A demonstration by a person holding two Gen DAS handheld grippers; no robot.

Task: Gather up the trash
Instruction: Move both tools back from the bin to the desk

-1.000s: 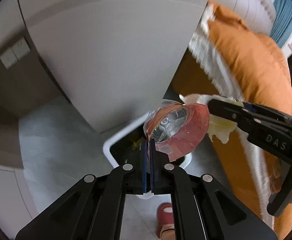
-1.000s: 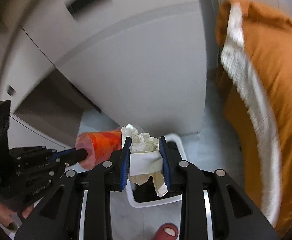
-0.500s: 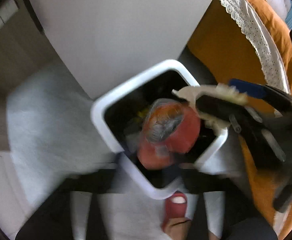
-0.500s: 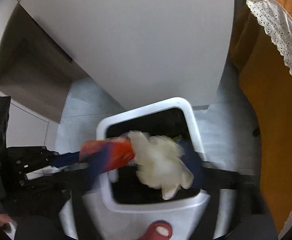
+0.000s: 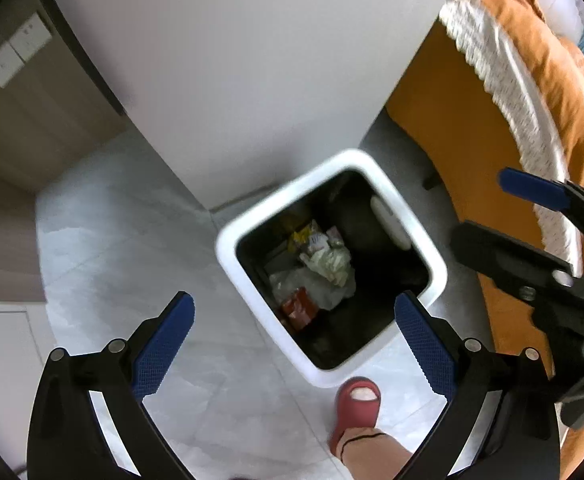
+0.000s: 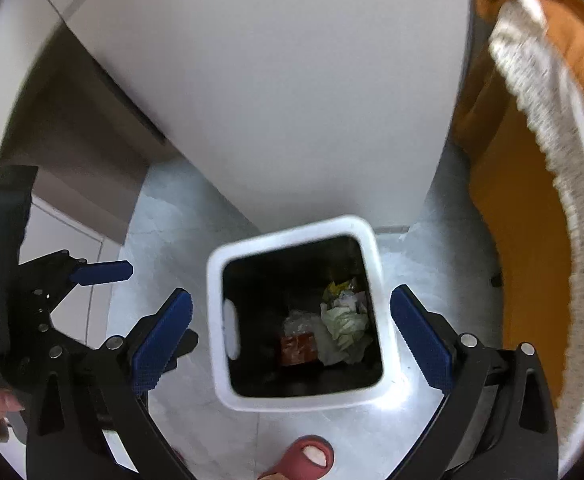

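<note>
A white-rimmed bin (image 5: 228, 256) with a dark inside stands on the floor below both grippers. The red-orange wrapper (image 5: 299, 308) and the crumpled pale tissue (image 5: 331, 264) lie at its bottom among other scraps. My left gripper (image 5: 292, 300) hangs over the bin's near side, its jaws opening and nothing between them. The right wrist view shows the bin's rim (image 6: 292, 236), the wrapper (image 6: 297, 350) and the tissue (image 6: 343, 324) under my right gripper (image 6: 290, 294), which stands open and empty. One blue finger (image 5: 531, 189) of the right gripper shows at the left view's right edge.
A white cabinet side (image 5: 252, 80) rises just behind the bin. An orange bedspread with white lace trim (image 5: 531, 100) hangs to the right. A foot in a red slipper (image 5: 357, 404) stands on the grey tiles (image 5: 132, 240) in front of the bin. Wall switches (image 5: 16, 56) sit far left.
Both grippers opened and let go: the wrapper and the tissue fell into the bin. Both hands sank and tipped down over the bin.
</note>
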